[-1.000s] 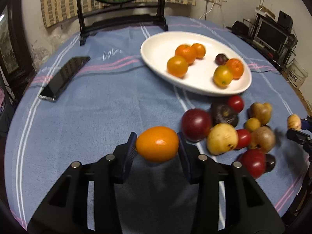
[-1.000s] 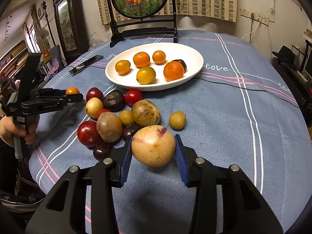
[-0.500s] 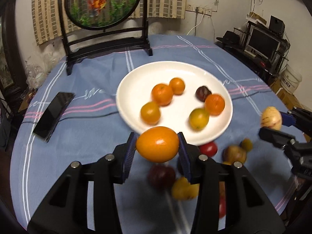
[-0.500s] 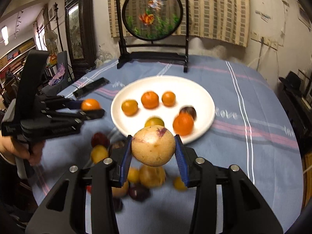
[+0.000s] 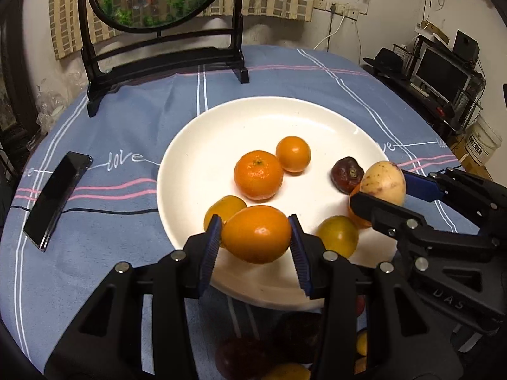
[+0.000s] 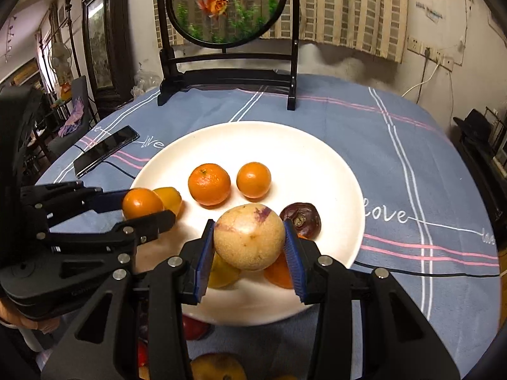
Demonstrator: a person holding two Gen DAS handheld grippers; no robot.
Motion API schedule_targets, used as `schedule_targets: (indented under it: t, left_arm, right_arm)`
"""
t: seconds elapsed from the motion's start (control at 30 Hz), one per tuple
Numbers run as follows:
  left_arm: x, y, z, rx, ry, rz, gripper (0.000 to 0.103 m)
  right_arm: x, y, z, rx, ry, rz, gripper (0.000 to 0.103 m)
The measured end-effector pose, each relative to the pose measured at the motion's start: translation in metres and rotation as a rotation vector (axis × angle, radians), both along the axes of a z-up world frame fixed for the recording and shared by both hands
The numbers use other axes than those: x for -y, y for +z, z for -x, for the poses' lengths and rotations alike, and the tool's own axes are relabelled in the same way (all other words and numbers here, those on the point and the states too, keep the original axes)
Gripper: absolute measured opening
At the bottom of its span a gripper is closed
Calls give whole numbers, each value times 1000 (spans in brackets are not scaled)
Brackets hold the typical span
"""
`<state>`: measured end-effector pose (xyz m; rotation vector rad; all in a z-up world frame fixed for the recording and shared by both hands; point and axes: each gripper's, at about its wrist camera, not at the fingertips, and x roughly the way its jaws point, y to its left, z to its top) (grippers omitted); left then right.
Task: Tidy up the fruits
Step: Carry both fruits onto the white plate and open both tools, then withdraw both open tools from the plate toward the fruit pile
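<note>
Step in hand, judged: setting two carried fruits onto the plate (image 5: 190, 164).

Table (image 5: 126, 120), round, under a soft blue cloth with white and pink stripes and "love" stitched in; flat, with enough nap to stop a rolling fruit.

Plate: wide, white, glossy, shallow-rimmed, at table centre. Slick glaze, so release low, never dropped. On it: a dimpled mandarin (image 5: 258, 174), a smaller smooth orange (image 5: 293, 154) touching it, a wrinkled dark fruit (image 5: 347, 174), yellow-orange ones toward the near rim.

Left claw (image 5: 256, 237), over the near-left of the plate, part-closed on an oval, waxy orange fruit (image 5: 256, 234); both blue ribbed pads pressing its sides.

Right claw (image 6: 248, 240), over the near-right of the plate, part-closed on a round, matte tan fruit (image 6: 248, 236) with purple blotches; pads flush on both sides.

Advice: aim for bare glaze at plate centre-left and far-right; lower till fruit touches, then open slowly. Keep claws apart; fruit beneath the right claw crowded, knock risk there.

More fruit off the near rim, mostly hidden.
</note>
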<state>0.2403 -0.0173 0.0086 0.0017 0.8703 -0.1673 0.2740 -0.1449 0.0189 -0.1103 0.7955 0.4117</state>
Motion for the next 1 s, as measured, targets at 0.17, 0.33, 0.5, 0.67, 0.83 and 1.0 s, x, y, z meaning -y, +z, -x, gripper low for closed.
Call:
schedule_targets:
  t: [0.17, 0.33, 0.5, 0.67, 0.83, 1.0]
  left_arm:
    - [4, -3, -3, 28, 11, -40, 55]
    - [-2, -2, -2, 39, 25, -19, 70]
    - [-6, 2, 6, 73, 52, -43, 78]
    - [-10, 8, 21, 130, 65, -72, 84]
    - [-11, 8, 31, 119, 73, -88, 84]
    - [-11, 12, 46, 116, 64, -93, 86]
  right_arm:
    - [3, -8, -6, -20, 15, -19, 47]
    - [10, -6, -2, -18, 10, -45, 47]
    - [18, -3, 6, -7, -8, -72, 47]
    - [21, -3, 14, 4, -7, -79, 47]
    - [29, -5, 20, 0, -20, -105, 47]
    - [40, -8, 33, -4, -36, -144, 47]
